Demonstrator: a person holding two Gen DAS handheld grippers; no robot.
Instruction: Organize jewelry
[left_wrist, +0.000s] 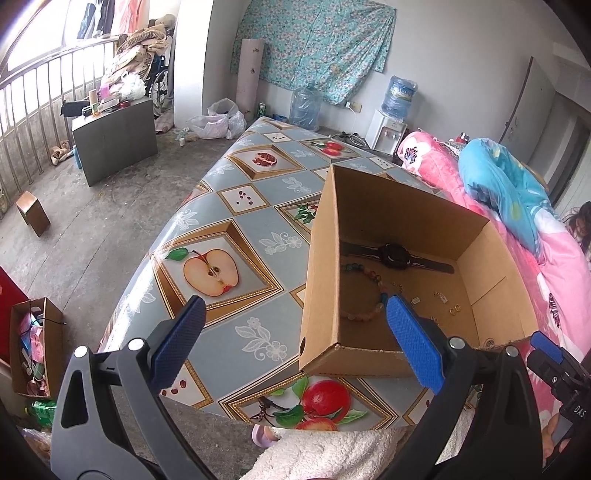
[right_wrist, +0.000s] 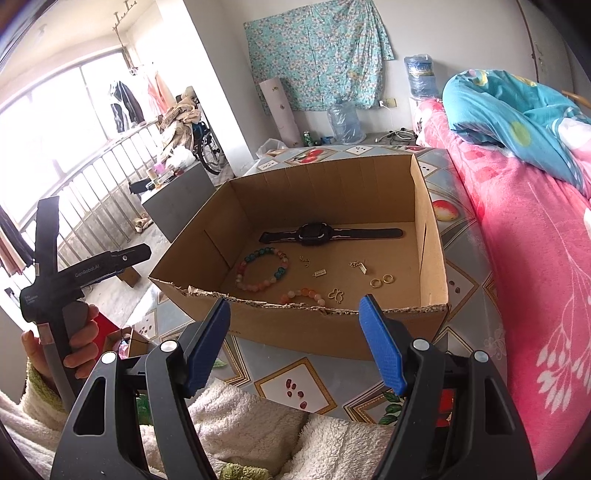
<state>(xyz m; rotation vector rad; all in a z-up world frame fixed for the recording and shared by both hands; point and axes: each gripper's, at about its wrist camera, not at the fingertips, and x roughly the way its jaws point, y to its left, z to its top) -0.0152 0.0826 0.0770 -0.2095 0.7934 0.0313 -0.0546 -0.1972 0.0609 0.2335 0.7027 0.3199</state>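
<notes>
Both grippers released, nothing between the pads. Left gripper (left_wrist: 295, 306) hangs low centre over the table (left_wrist: 236, 206) at the box's near left corner. Right gripper (right_wrist: 295, 306) sits low centre, just short of the box (right_wrist: 325, 325) front wall. Inside the box: watch (right_wrist: 314, 233) at the back, bead bracelet (right_wrist: 263, 269) mid-left, second bracelet (right_wrist: 304, 294) by the front wall, two gold rings (right_wrist: 382, 280) right of centre, small charms between.

Two hand-held black plastic grippers (right_wrist: 293, 306) with blue textured finger pads (right_wrist: 382, 349) and silver pivot screws (right_wrist: 420, 344); white lettering marks the left gripper's (left_wrist: 293, 308) body; cream fleece sleeve (right_wrist: 236, 424), green-trimmed cuff.
</notes>
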